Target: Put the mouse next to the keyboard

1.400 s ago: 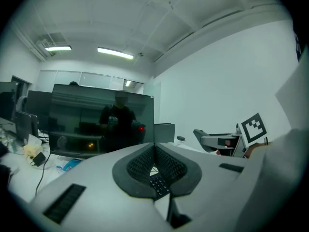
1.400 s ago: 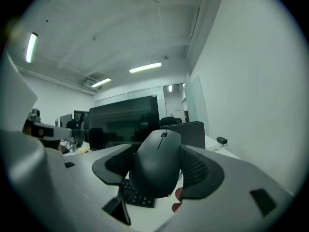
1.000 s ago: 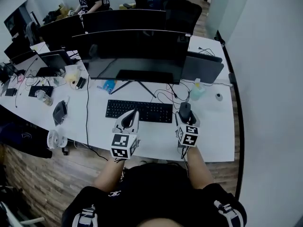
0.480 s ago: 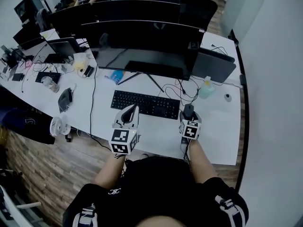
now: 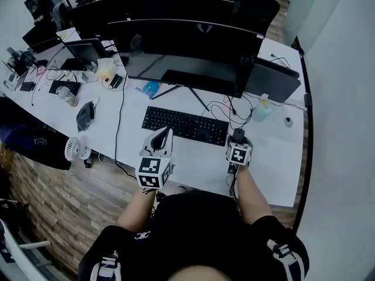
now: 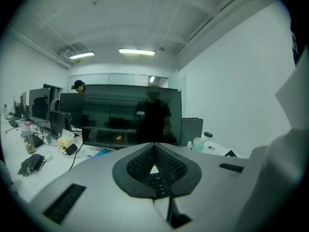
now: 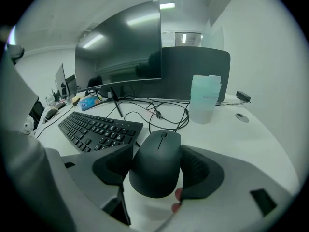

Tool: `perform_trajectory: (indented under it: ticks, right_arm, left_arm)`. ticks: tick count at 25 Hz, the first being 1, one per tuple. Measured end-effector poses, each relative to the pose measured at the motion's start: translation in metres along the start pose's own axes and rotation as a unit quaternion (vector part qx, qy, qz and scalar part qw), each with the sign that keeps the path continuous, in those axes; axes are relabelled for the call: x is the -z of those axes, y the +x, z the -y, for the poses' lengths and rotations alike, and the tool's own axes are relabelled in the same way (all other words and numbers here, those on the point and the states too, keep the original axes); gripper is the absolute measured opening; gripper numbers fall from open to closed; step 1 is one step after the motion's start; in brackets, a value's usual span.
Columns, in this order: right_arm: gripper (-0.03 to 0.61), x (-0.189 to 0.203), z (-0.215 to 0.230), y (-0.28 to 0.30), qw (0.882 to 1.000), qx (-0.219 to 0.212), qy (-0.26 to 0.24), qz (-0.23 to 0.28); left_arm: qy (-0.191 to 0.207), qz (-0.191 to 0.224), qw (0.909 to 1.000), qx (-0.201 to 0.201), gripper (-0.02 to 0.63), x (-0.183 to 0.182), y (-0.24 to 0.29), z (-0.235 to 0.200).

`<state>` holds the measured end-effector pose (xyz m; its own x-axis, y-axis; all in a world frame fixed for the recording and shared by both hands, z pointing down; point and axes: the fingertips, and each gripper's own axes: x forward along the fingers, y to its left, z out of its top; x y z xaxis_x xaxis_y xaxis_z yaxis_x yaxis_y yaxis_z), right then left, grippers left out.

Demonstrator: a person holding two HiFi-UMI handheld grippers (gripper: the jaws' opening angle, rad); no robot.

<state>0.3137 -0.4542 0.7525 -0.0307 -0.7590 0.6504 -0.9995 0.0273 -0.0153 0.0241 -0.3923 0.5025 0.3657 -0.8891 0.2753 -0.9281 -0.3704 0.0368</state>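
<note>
Right gripper (image 5: 238,142) clenched on the black mouse (image 7: 155,166), one padded jaw against each flank, wheel end pointing away toward the tangle of cables (image 7: 164,111). Shows smaller and lower in the head view than a second ago, down near the white desk (image 5: 269,168). Held just beside the right end of the black keyboard (image 5: 184,125), apart from it; contact with the desk not discernible. Left gripper (image 5: 159,140) closed on nothing, pads meeting at the tips, hovering over the keyboard's near edge, much as before. Square black-and-white markers on both cubes. Faint print on the translucent bottle (image 7: 205,99) beyond the cables, too blurred to read. Dark monitor (image 5: 187,54) behind the keyboard.
</note>
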Motion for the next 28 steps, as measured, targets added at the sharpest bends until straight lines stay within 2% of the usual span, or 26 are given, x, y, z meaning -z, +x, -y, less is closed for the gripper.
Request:
perform_trajectory:
  ticks: [4,7,11,14,16,19,21,23,25,28]
  right_arm:
    - [0.325,0.018,-0.001,0.004,0.999,0.006,0.007,-0.043]
    - [0.325,0.016,-0.001,0.007,0.999,0.005,0.001,-0.037]
    - [0.328,0.037,-0.003,0.005,0.996,0.001,0.023,-0.088]
    - [0.333,0.033,0.000,0.004,0.996,0.012,0.016,-0.090]
    - [0.333,0.018,0.006,-0.001,0.998,0.025,0.010,-0.060]
    - [0.331,-0.017,0.002,-0.009,1.000,0.005,0.018,0.014]
    - [0.304,-0.043,0.003,-0.024,0.998,0.004,0.020,0.064]
    - [0.218,-0.074,0.007,-0.051,0.992,0.018,0.022,0.123]
    - [0.034,-0.102,0.010,-0.081,0.983,0.032,0.024,0.177]
    - [0.015,-0.133,0.005,-0.123,0.971,0.022,0.024,0.238]
  left_arm:
    - [-0.003,-0.005,1.0000,-0.005,0.012,0.004,-0.002,-0.005]
    - [-0.004,-0.009,0.9999,-0.004,0.012,0.007,-0.003,-0.006]
    - [-0.003,-0.010,0.9999,-0.001,0.012,0.010,-0.004,-0.004]
    - [-0.003,-0.010,0.9999,0.002,0.012,0.009,-0.004,-0.004]
    - [-0.002,-0.009,0.9999,0.005,0.012,0.007,-0.004,-0.002]
    - [-0.001,-0.007,0.9999,0.013,0.012,0.005,-0.003,0.002]
    - [0.000,-0.005,0.9998,0.017,0.012,0.004,-0.001,0.005]
    - [0.001,-0.002,0.9997,0.023,0.012,0.003,0.000,0.008]
    - [0.001,0.000,0.9996,0.027,0.012,0.001,0.001,0.011]
    - [0.001,0.004,0.9995,0.032,0.012,0.000,0.002,0.015]
